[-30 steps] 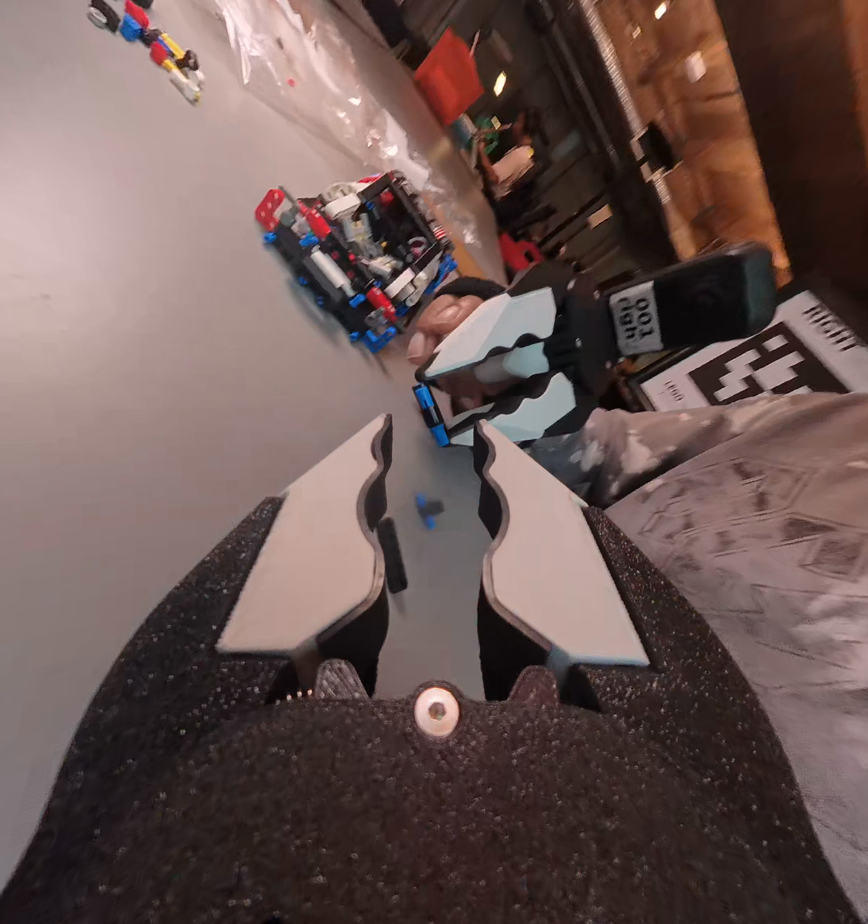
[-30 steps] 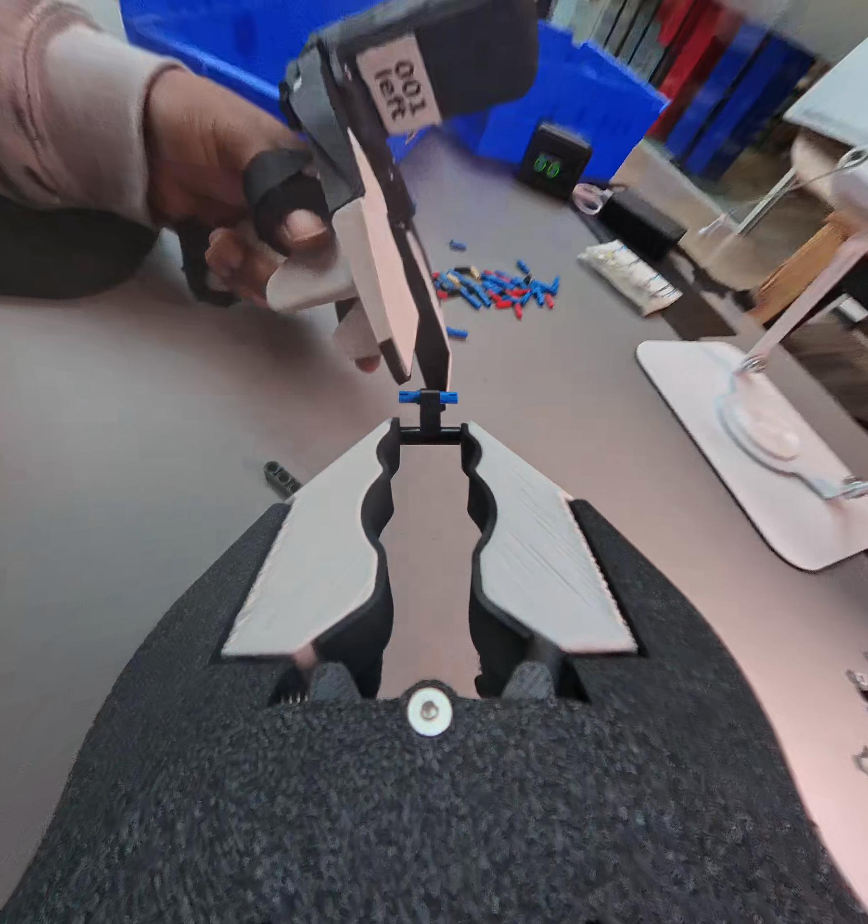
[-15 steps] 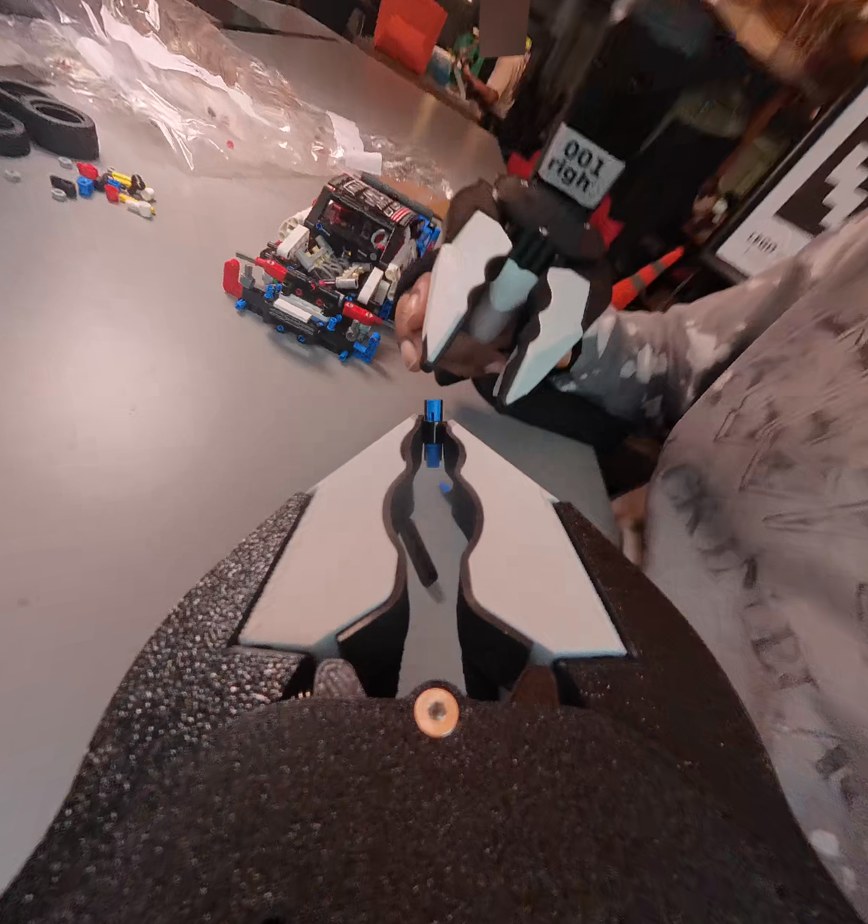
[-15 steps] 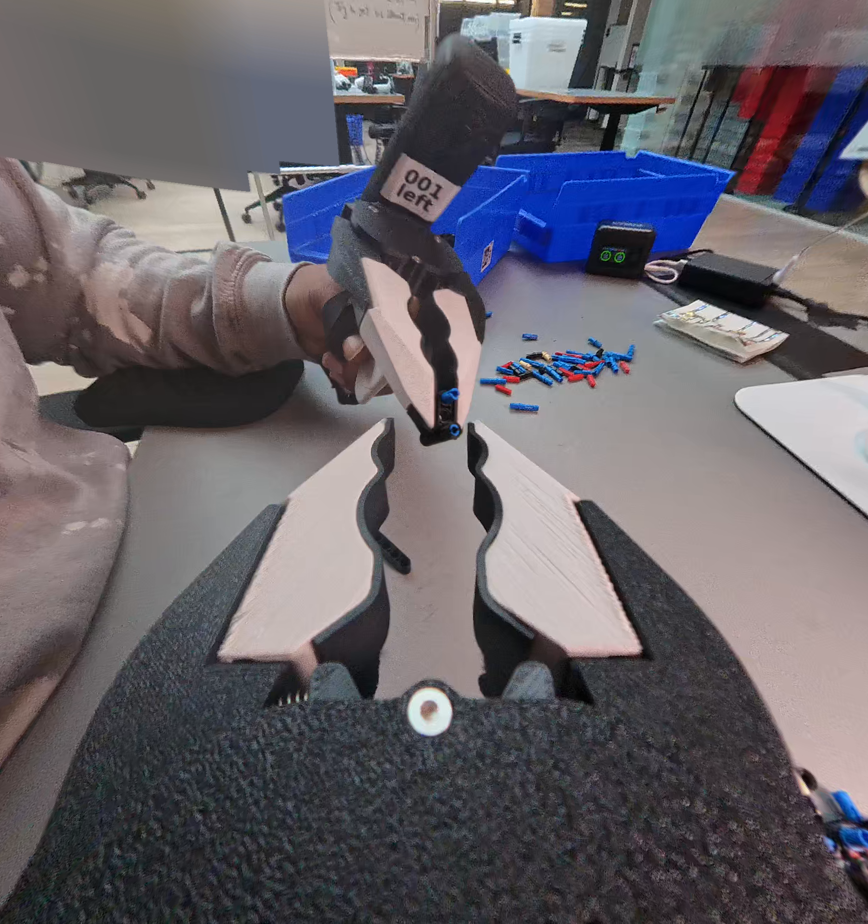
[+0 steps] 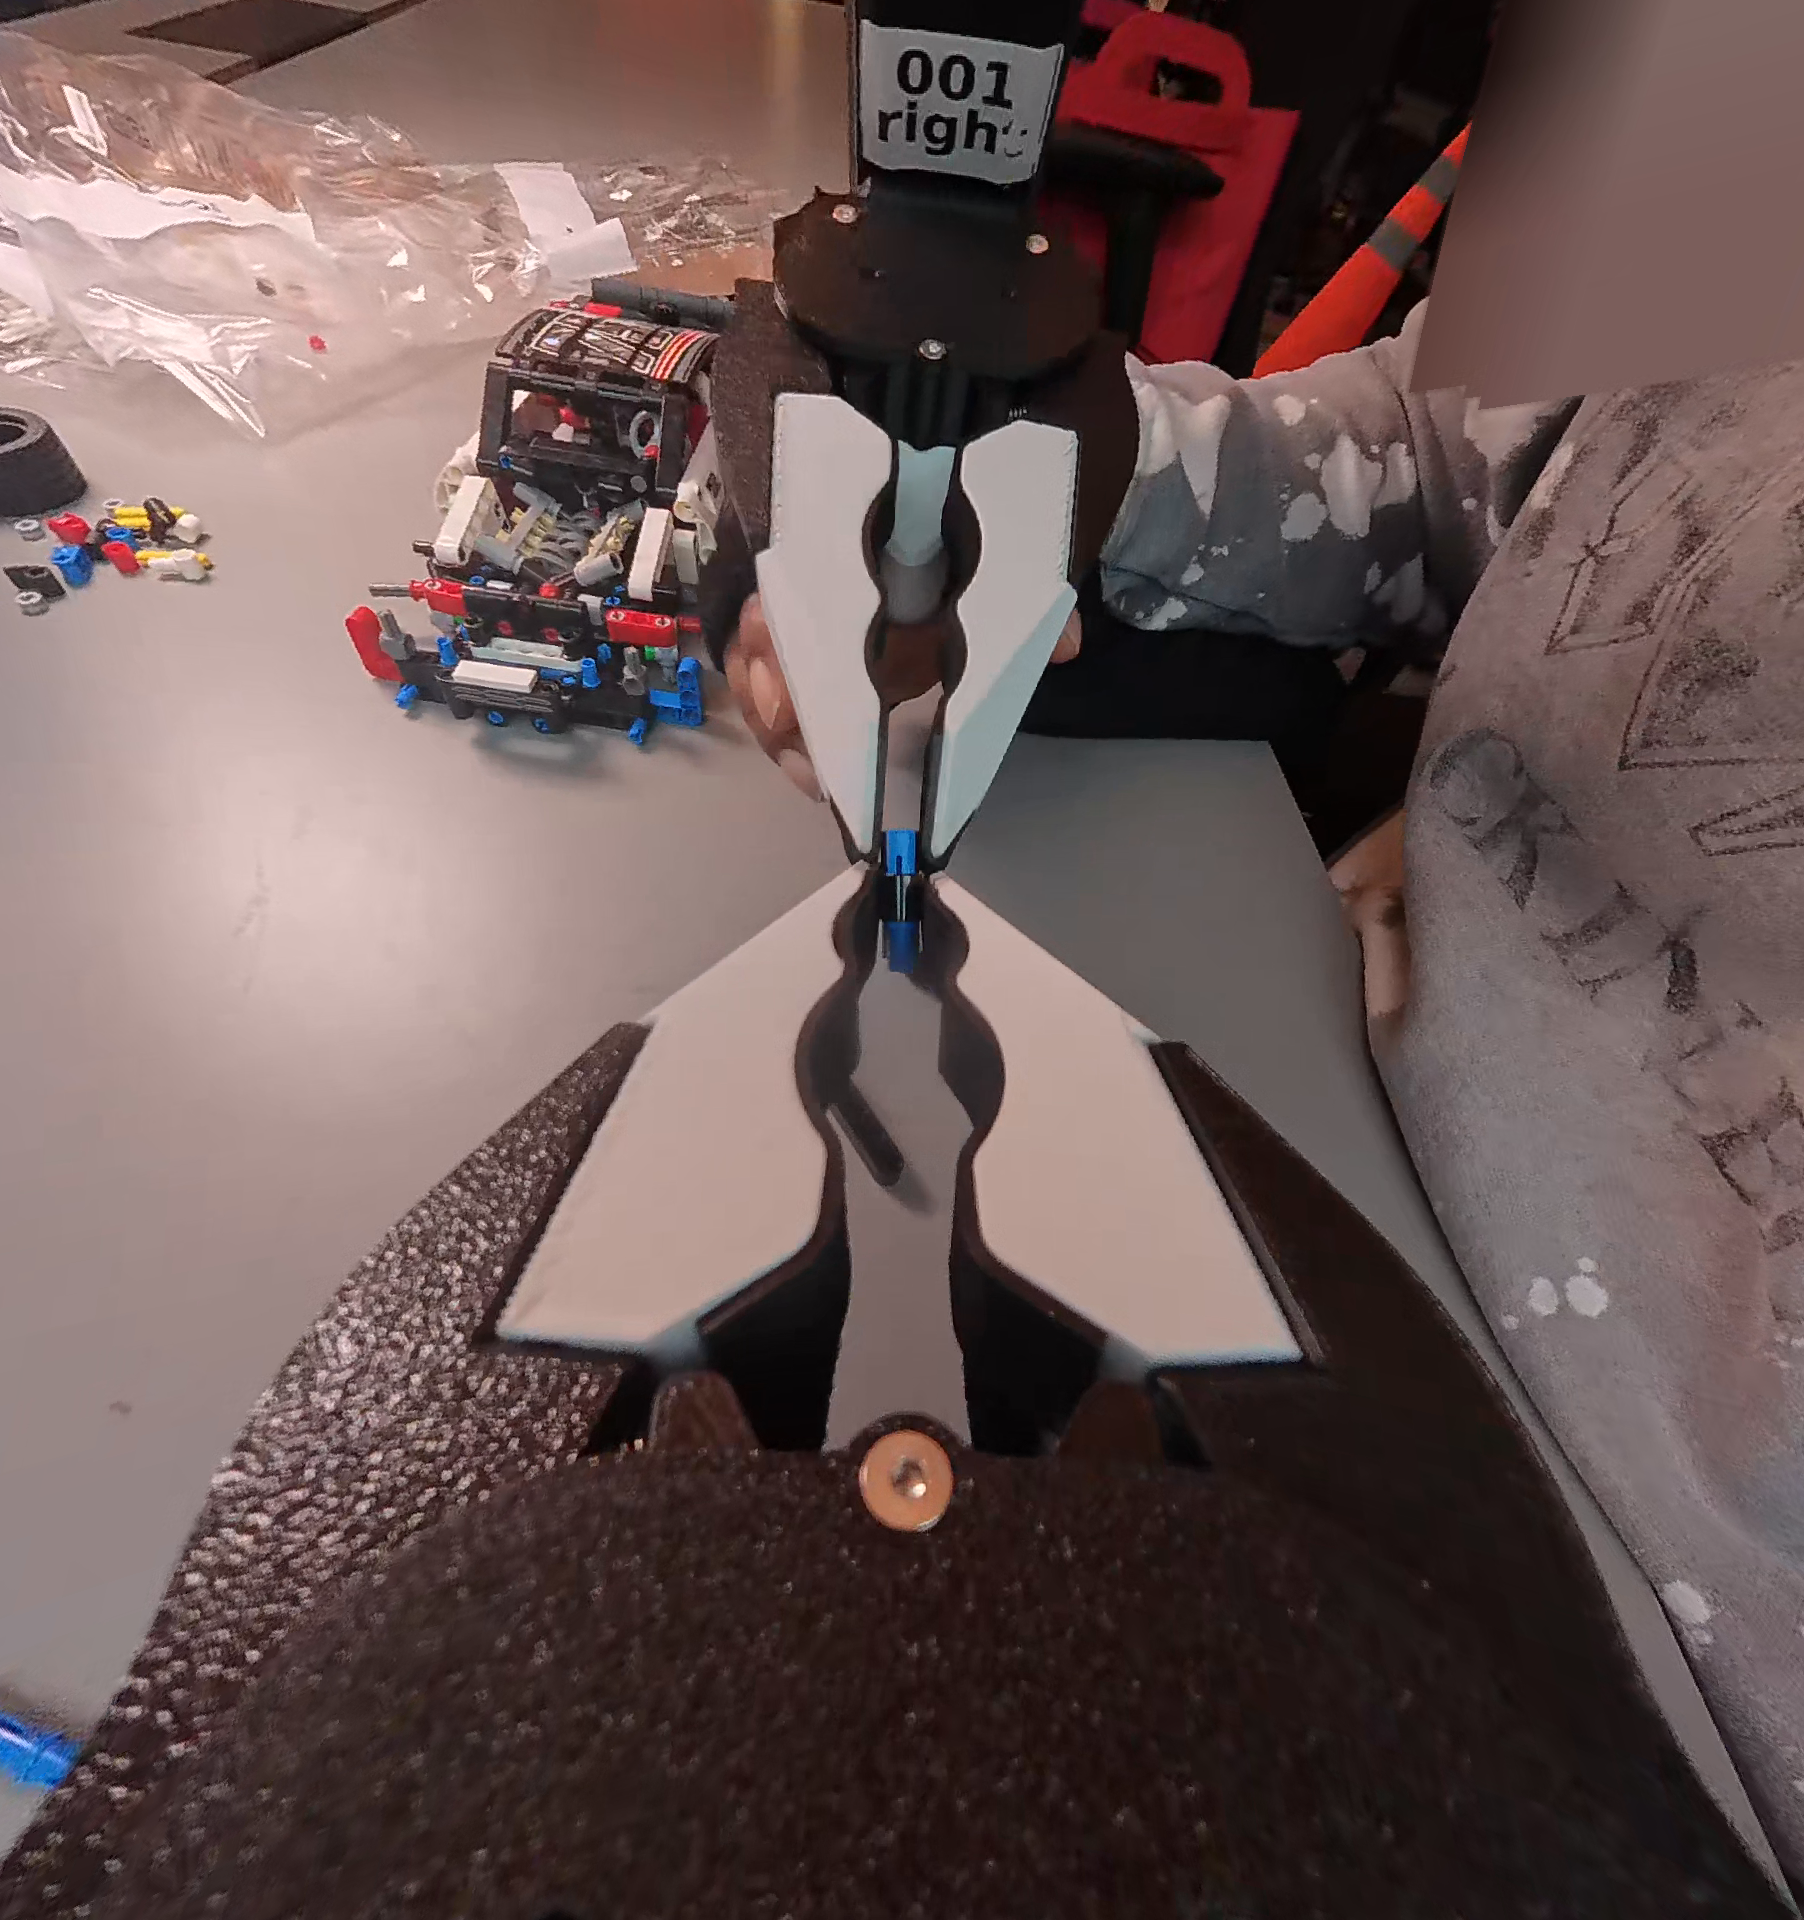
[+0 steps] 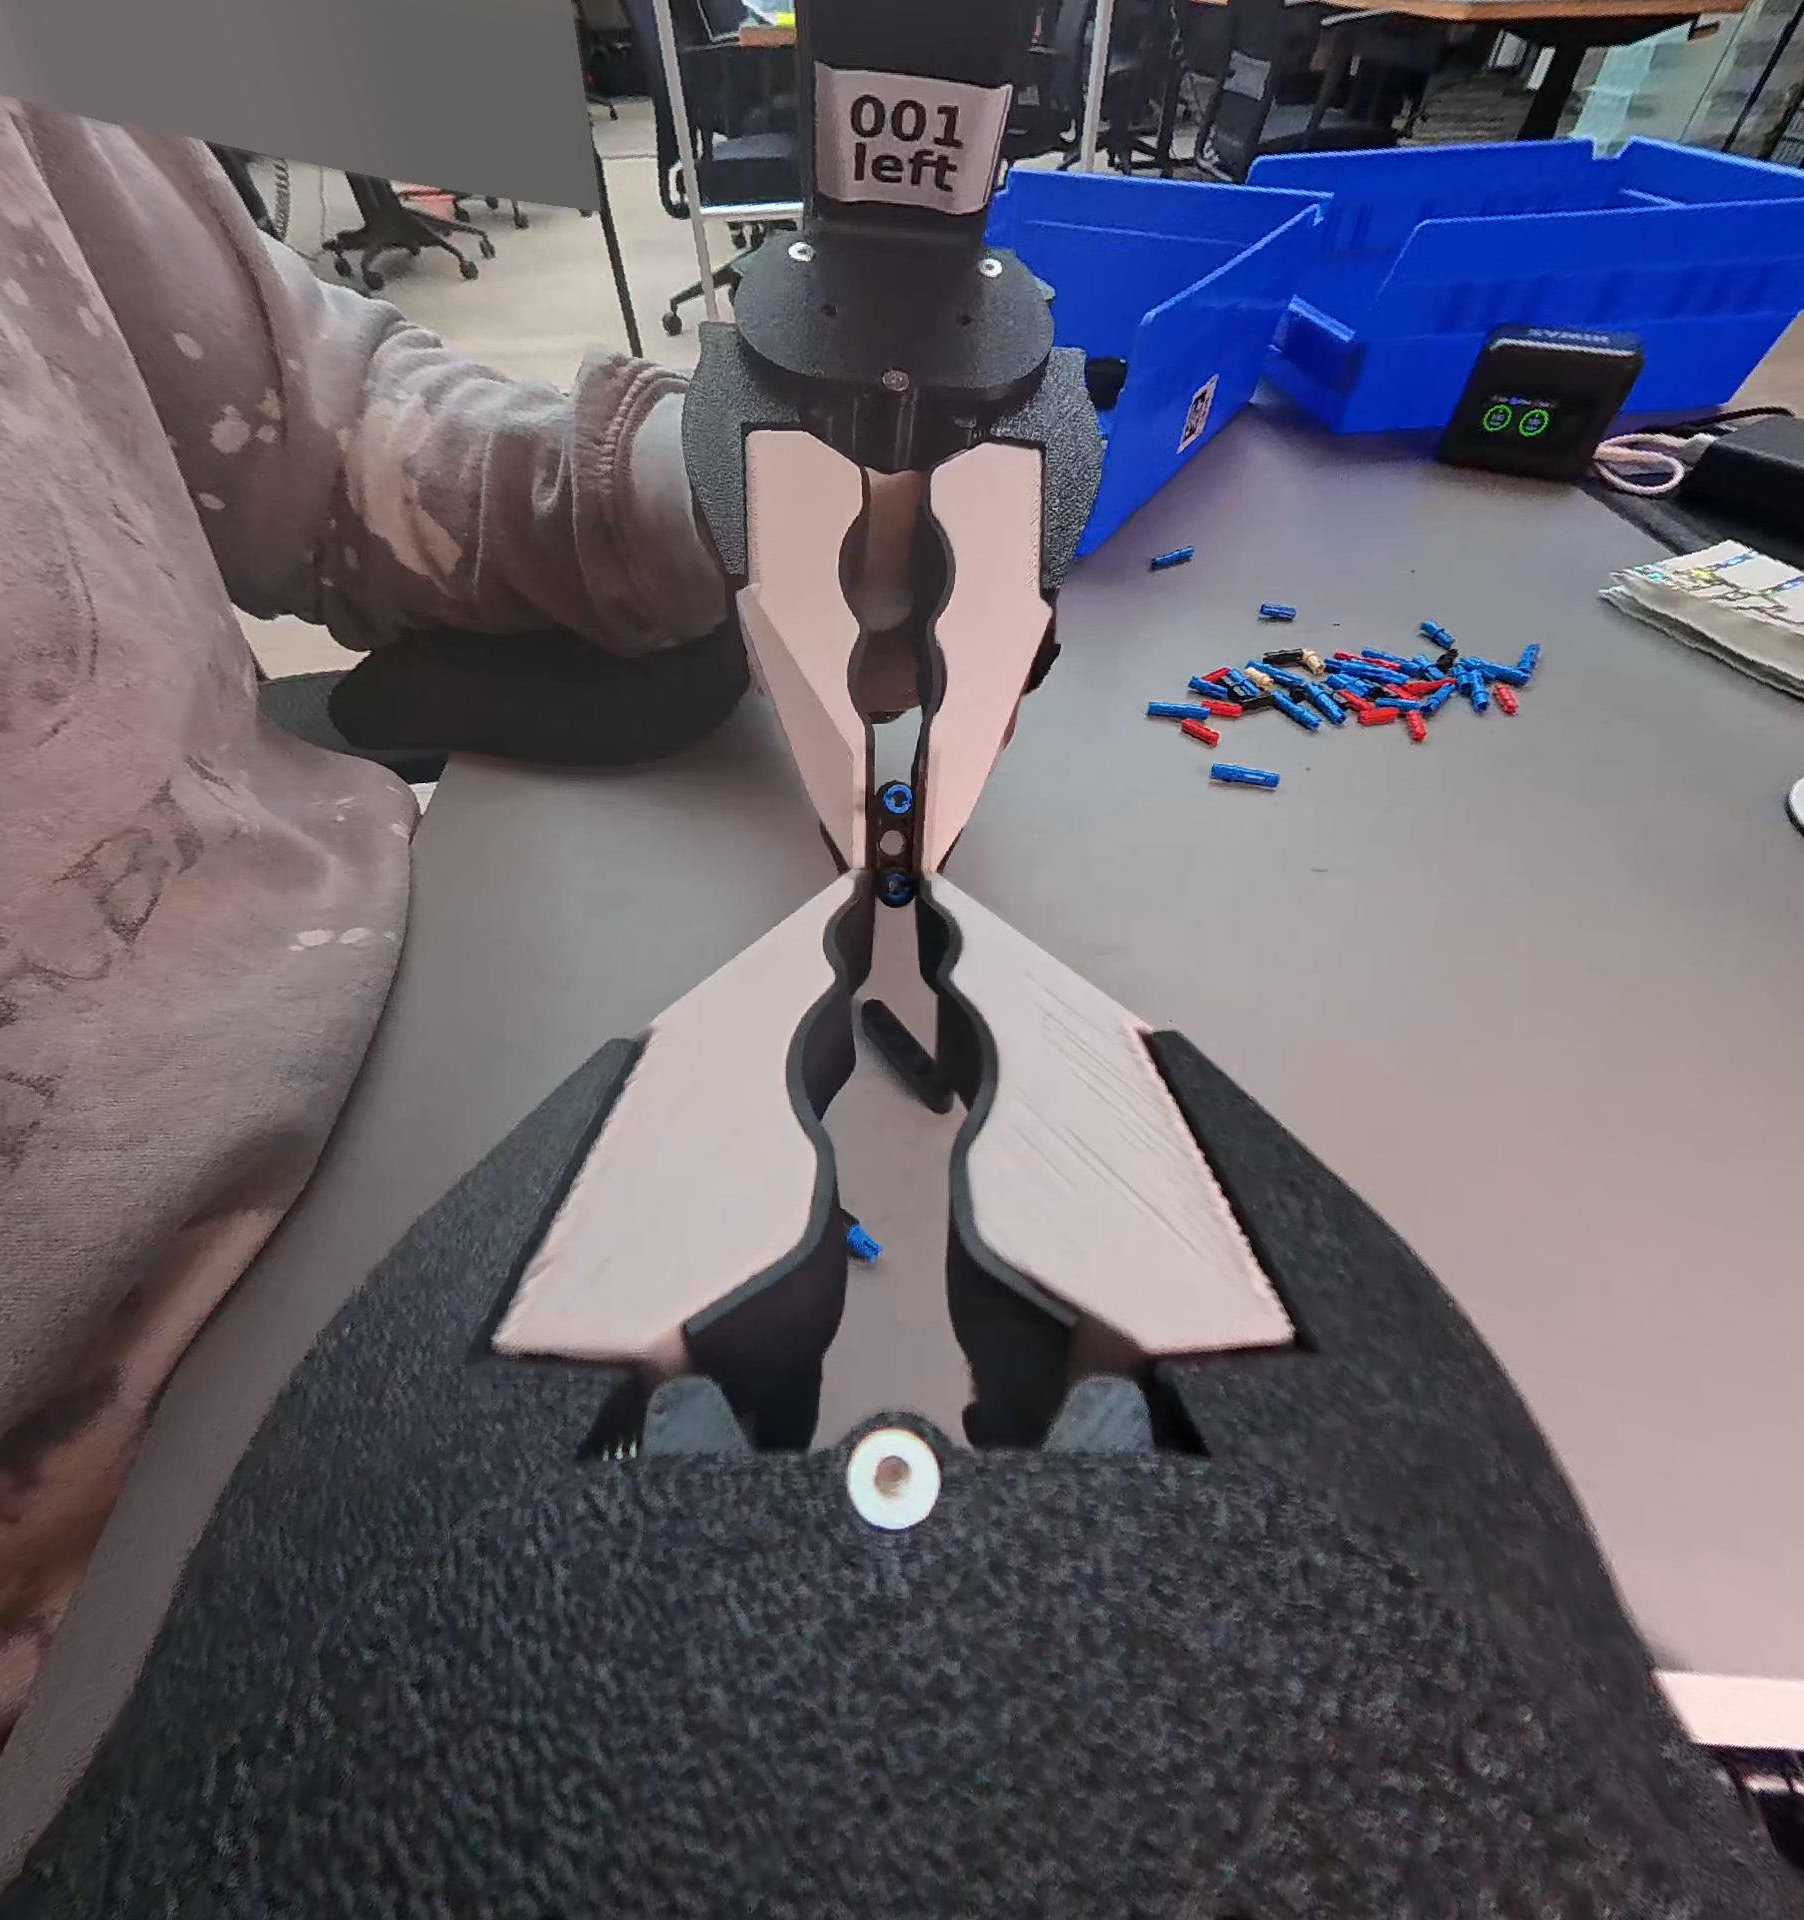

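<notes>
The small black beam [image 6: 894, 847], a short flat bar with round holes and blue pins [image 5: 899, 904] pushed through it, hangs above the grey table [image 5: 254, 935] at the point where the two grippers meet tip to tip; the left gripper [image 5: 899, 883] is clenched on it from one side, the right gripper [image 6: 890, 896] from the other, each pair of pale, wavy-edged fingers [image 5: 732, 1132] nearly closed (only the thin part fills the gap). Both bodies are rough, grainy black. Under the fingers a loose black piece [image 6: 903, 1051] lies on the bare table, whose near edge runs just beside the person's mottled grey sleeve [image 5: 1293, 520]; open surface spreads to the left. Farther off stand a half-built brick car [image 5: 576, 540], crumpled clear plastic bags [image 5: 202, 249], black rubber tyres [image 5: 4, 457] and small loose bricks [image 5: 108, 540]; in the right wrist view, a scatter of blue, red and black pins [image 6: 1365, 691] lies near the blue bins [image 6: 1500, 291].
</notes>
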`<action>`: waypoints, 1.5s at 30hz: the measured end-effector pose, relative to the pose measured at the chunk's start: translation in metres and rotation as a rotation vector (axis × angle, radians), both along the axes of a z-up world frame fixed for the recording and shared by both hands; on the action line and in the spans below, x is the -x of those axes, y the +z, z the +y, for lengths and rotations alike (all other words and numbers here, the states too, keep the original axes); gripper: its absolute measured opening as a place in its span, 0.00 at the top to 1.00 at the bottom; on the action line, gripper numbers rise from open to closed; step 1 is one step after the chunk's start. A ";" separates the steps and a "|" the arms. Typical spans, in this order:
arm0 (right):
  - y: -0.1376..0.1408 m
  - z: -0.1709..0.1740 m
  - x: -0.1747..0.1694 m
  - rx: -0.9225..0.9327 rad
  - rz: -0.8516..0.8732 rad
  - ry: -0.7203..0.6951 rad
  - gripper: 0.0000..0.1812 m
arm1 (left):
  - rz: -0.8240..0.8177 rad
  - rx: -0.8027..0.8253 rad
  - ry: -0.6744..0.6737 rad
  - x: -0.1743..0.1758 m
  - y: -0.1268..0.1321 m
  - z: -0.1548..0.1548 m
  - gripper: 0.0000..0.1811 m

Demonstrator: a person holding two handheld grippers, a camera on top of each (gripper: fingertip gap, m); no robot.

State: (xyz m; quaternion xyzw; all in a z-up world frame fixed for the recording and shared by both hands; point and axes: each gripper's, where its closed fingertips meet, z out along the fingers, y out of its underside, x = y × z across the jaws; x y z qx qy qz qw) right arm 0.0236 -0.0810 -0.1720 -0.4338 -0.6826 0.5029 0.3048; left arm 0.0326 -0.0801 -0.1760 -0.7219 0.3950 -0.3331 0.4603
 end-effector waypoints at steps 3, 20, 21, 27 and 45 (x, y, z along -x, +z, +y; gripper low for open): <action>0.001 -0.003 -0.002 0.013 0.000 0.019 0.97 | -0.006 -0.004 -0.020 -0.002 0.000 -0.003 0.97; 0.078 0.094 -0.032 0.097 0.285 -0.336 0.97 | -0.016 0.074 0.085 0.020 -0.008 0.019 0.97; 0.076 0.107 -0.034 0.078 0.247 -0.386 0.97 | -0.019 0.084 0.100 0.021 -0.010 0.020 0.97; 0.038 0.228 -0.058 -0.164 -0.173 -0.769 0.97 | -0.095 0.141 0.162 0.023 -0.013 0.026 0.97; -0.046 0.336 -0.050 -0.177 -0.627 -0.805 0.87 | -0.153 0.249 0.234 0.031 -0.026 0.035 0.97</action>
